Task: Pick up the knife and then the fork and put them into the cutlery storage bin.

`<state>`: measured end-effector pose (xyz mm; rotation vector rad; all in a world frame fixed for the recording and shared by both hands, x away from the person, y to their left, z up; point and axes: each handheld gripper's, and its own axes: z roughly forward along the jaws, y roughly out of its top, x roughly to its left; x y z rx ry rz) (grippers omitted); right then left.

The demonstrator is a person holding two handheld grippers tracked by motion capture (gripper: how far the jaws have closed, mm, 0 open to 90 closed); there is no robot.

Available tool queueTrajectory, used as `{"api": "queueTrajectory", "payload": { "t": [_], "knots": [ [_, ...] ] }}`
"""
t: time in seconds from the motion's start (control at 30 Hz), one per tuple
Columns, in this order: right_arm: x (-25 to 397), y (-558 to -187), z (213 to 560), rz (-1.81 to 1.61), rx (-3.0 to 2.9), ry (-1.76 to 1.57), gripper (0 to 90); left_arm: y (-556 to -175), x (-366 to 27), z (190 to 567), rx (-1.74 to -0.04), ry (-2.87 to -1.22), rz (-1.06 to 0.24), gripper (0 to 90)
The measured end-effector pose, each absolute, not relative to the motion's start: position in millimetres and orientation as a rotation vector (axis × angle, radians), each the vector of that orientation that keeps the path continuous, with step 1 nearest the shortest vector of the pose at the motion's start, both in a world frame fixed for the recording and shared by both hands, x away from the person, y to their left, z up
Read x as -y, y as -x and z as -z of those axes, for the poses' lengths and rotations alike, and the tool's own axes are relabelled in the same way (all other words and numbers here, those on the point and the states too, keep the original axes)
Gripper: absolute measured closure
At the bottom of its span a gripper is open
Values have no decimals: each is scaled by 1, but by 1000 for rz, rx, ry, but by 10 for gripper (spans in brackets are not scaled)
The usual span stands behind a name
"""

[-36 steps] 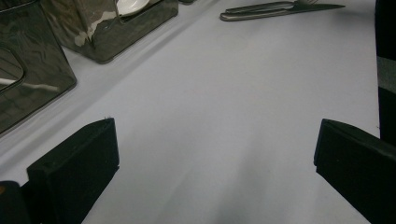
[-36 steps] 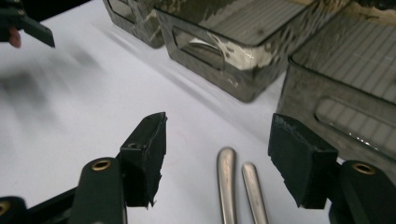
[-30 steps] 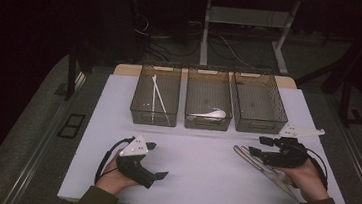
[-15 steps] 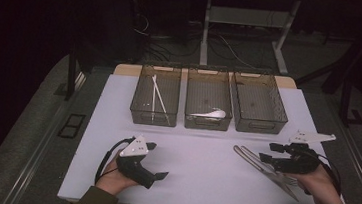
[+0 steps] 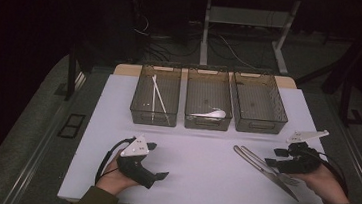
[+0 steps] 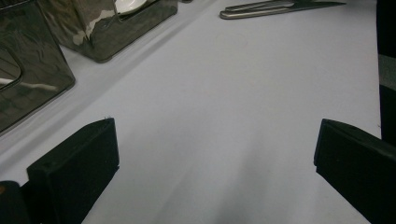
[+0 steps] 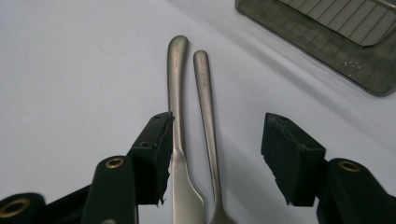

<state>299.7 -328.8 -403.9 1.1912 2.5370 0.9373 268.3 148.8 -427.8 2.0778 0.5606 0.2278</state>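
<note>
The right gripper (image 7: 215, 154) is released, its jaws spread to either side of two metal utensils (image 7: 194, 135) that lie side by side on the white counter (image 5: 203, 159), just in front of the right-hand bin (image 5: 258, 109) of three dark bins; one jaw touches or nearly touches the wider utensil's handle, the other stands clear. The left gripper (image 6: 215, 177) is also released, jaws wide apart over bare counter, well apart from the utensils (image 5: 263, 170) and in front of the left-hand bin (image 5: 155, 102), with the middle bin (image 5: 207, 107) holding a white spoon (image 5: 210, 114)
</note>
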Motion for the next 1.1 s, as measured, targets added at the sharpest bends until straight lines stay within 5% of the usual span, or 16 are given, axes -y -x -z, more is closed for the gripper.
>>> {"api": "queueTrajectory", "payload": {
  "t": [0.57, 1.1],
  "knots": [
    [324, -306, 418, -728, -2706, -1086, 691, -268, -148, 428, -561, -2078, -225, 0],
    [317, -308, 427, -578, -2766, -1024, 789, -269, -148, 429, -559, -2086, -219, 0]
  ]
}}
